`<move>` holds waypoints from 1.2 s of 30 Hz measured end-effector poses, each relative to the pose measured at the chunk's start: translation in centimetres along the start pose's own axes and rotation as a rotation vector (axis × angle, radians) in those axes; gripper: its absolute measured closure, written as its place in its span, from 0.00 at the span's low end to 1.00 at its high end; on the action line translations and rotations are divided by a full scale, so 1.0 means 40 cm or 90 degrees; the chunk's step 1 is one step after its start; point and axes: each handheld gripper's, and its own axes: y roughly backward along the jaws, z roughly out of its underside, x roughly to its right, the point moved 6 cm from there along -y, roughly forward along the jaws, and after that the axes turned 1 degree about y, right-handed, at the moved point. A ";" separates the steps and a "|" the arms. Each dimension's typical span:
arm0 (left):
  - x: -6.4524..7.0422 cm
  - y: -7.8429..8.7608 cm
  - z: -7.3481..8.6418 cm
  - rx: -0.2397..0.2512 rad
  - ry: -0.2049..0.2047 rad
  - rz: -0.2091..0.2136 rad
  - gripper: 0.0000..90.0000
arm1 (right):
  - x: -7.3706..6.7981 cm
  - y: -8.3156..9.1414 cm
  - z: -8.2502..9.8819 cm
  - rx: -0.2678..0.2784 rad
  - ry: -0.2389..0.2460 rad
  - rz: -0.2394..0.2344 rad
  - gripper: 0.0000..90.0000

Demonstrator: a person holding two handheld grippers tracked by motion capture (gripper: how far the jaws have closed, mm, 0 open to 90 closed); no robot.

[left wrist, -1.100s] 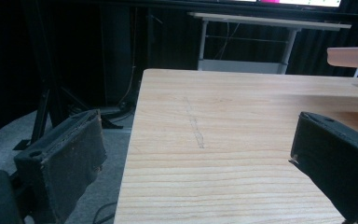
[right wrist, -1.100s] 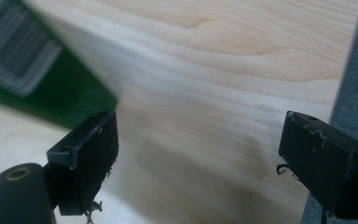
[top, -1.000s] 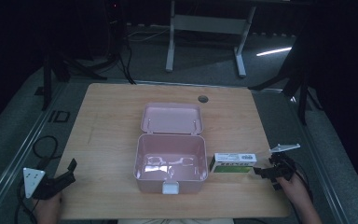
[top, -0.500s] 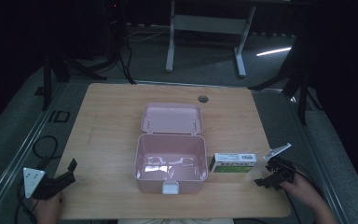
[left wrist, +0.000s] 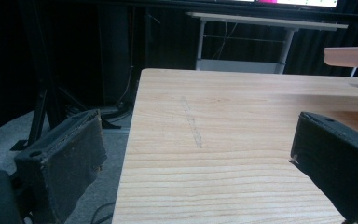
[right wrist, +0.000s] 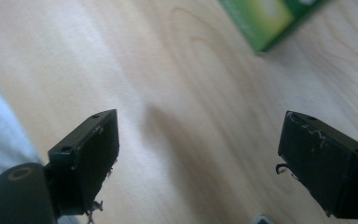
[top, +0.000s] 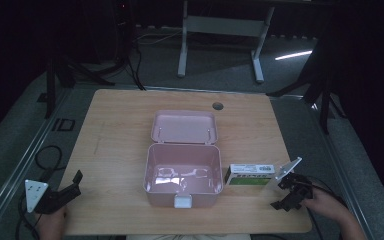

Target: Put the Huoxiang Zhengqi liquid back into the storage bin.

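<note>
On the light wooden table (top: 120, 140), just right of the open pink plastic box (top: 182, 175), lies my flat green-and-white cardboard carton (top: 250, 175), printed side up. Right gripper (top: 284, 199) sits near it, fingers wide and empty; left gripper (top: 70, 186) same.

The right tongs (right wrist: 198, 163) hang wide apart over the pale wooden surface (right wrist: 177, 70), their two black jaws gripping nothing. A green box (right wrist: 270, 18) lies at the top edge, well apart from the jaws. A pale blurred strip runs along the left edge.
</note>
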 end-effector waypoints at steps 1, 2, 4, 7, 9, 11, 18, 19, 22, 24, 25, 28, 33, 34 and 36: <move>0.000 0.000 0.000 0.000 0.000 0.000 0.03 | -0.006 0.000 -0.002 -0.006 0.009 -0.002 0.14; 0.000 0.000 0.000 0.000 0.000 0.000 0.03 | -0.012 0.000 -0.003 -0.012 0.015 -0.005 0.14; 0.000 0.000 0.000 0.000 0.000 0.001 0.03 | -0.024 0.000 -0.008 -0.017 0.032 -0.013 0.15; 0.000 0.000 0.000 -0.001 -0.001 0.001 0.03 | -0.035 0.000 -0.011 -0.021 0.043 -0.029 0.15; 0.000 0.000 0.000 -0.002 -0.002 0.001 0.03 | -0.050 -0.003 -0.016 -0.032 0.061 -0.039 0.15; 0.000 0.000 0.000 -0.002 -0.001 0.001 0.03 | -0.060 -0.007 -0.020 -0.041 0.074 -0.046 0.15; 0.000 0.000 0.000 -0.003 -0.002 0.001 0.03 | -0.088 -0.028 -0.046 -0.088 0.130 -0.046 0.14; 0.000 0.000 0.000 -0.003 -0.002 0.001 0.03 | -0.089 -0.030 -0.051 -0.095 0.140 -0.042 0.14; 0.000 0.000 0.000 -0.003 -0.002 0.002 0.03 | -0.098 -0.035 -0.070 -0.114 0.163 -0.032 0.14; 0.001 -0.001 0.000 -0.003 -0.003 0.003 0.03 | -0.108 -0.038 -0.084 -0.126 0.180 -0.041 0.15; 0.001 -0.001 0.000 -0.003 -0.003 0.003 0.03 | -0.112 -0.040 -0.092 -0.131 0.186 -0.039 0.15; 0.001 -0.001 0.000 -0.003 -0.004 0.004 0.03 | -0.124 -0.042 -0.109 -0.139 0.205 -0.046 0.15; 0.001 -0.001 0.000 -0.003 -0.003 0.005 0.03 | -0.155 -0.043 -0.141 -0.168 0.260 -0.057 0.15; 0.001 -0.001 0.000 -0.003 -0.003 0.005 0.03 | -0.163 -0.043 -0.152 -0.174 0.270 -0.058 0.15; 0.001 0.000 0.000 -0.002 -0.003 0.005 0.03 | -0.168 -0.041 -0.163 -0.177 0.281 -0.055 0.15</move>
